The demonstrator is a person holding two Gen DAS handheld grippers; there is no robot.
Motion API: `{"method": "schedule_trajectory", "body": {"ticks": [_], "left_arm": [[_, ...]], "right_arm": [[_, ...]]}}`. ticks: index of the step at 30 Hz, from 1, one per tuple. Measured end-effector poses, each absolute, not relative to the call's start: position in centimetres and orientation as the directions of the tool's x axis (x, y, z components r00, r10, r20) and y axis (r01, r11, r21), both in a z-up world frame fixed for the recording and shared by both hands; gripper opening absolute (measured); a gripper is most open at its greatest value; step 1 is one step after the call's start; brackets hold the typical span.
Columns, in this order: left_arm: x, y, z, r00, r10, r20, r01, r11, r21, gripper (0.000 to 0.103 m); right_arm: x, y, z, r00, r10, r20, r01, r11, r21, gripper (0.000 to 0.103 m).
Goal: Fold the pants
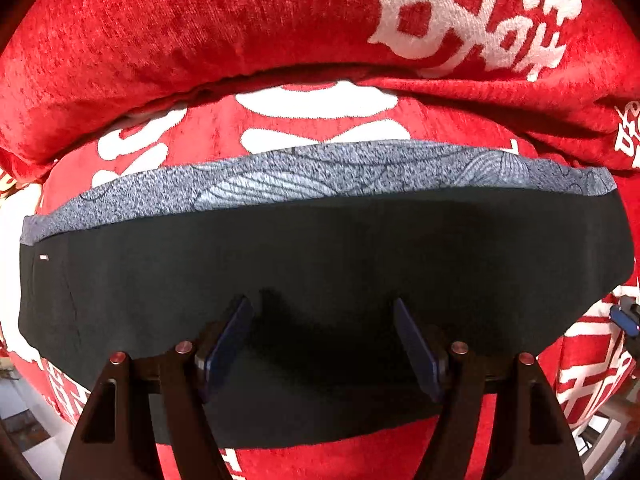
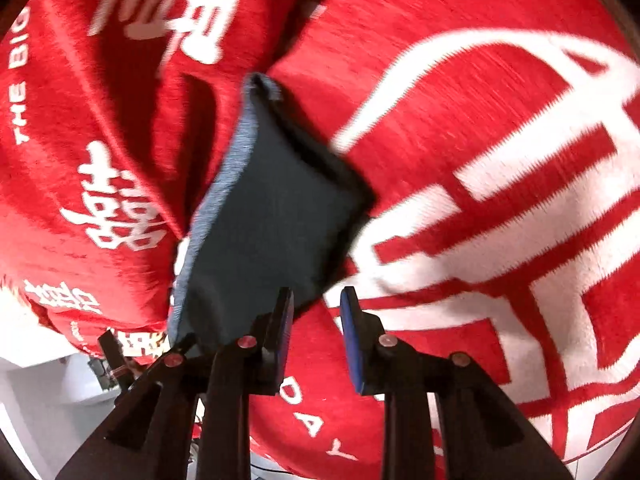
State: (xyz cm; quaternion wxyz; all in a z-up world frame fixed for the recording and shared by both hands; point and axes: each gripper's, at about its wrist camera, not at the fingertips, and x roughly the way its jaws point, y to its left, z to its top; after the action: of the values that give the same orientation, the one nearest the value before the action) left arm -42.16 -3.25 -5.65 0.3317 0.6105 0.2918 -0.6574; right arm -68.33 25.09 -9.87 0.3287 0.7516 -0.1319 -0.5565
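Observation:
Black pants (image 1: 320, 256) with a grey patterned waistband (image 1: 304, 176) lie folded flat on a red seat cushion (image 1: 208, 136). My left gripper (image 1: 322, 320) points straight down over the near half of the black cloth. It is open, and its blue pads (image 1: 228, 340) stand wide apart with nothing pinched. In the right wrist view the same folded pants (image 2: 268, 216) are seen from one end, with the grey band (image 2: 236, 148) along their left edge. My right gripper (image 2: 316, 308) hovers at their near corner. Its jaws stand narrowly apart, with red cushion showing in the gap.
A red back cushion (image 1: 180, 40) with white lettering rises right behind the waistband. The seat (image 2: 500, 160) carries large white characters and stretches to the right of the pants. Pale floor (image 2: 36, 380) shows past the seat's front edge.

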Motion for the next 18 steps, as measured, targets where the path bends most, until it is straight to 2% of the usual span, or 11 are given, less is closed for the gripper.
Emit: {"method": "schedule_trajectory", "body": {"ticks": [2,4,8,12,18], "left_arm": [[-41.9,-3.2,-5.1,-0.026,-0.077,-0.997,0.794,-0.608,0.026,0.075],[-40.7,-3.5,-4.7,-0.019,-0.076,-0.997,0.803,-0.596,0.03,0.075],[-36.5,-3.9,-3.5,-0.007,-0.091,-0.996,0.835,-0.548,0.044,0.075],[-30.7,-5.6,-3.1,0.016,-0.103,-0.995,0.878,-0.474,0.063,0.075],[-22.1,-8.3,-2.9,0.013,-0.12,-0.993,0.905,-0.422,0.062,0.075]], "right_arm": [[-67.6,24.0,-9.3,0.359,-0.556,-0.75,0.196,-0.741,0.643,0.032],[-66.6,23.1,-8.8,0.371,-0.552,-0.747,0.215,-0.731,0.647,0.042],[-63.6,20.4,-8.5,0.432,-0.548,-0.716,0.238,-0.697,0.677,0.044],[-59.1,17.5,-8.4,0.51,-0.516,-0.688,0.276,-0.66,0.699,0.053],[-48.3,11.2,-8.1,0.649,-0.484,-0.587,0.295,-0.551,0.781,0.053]]}}
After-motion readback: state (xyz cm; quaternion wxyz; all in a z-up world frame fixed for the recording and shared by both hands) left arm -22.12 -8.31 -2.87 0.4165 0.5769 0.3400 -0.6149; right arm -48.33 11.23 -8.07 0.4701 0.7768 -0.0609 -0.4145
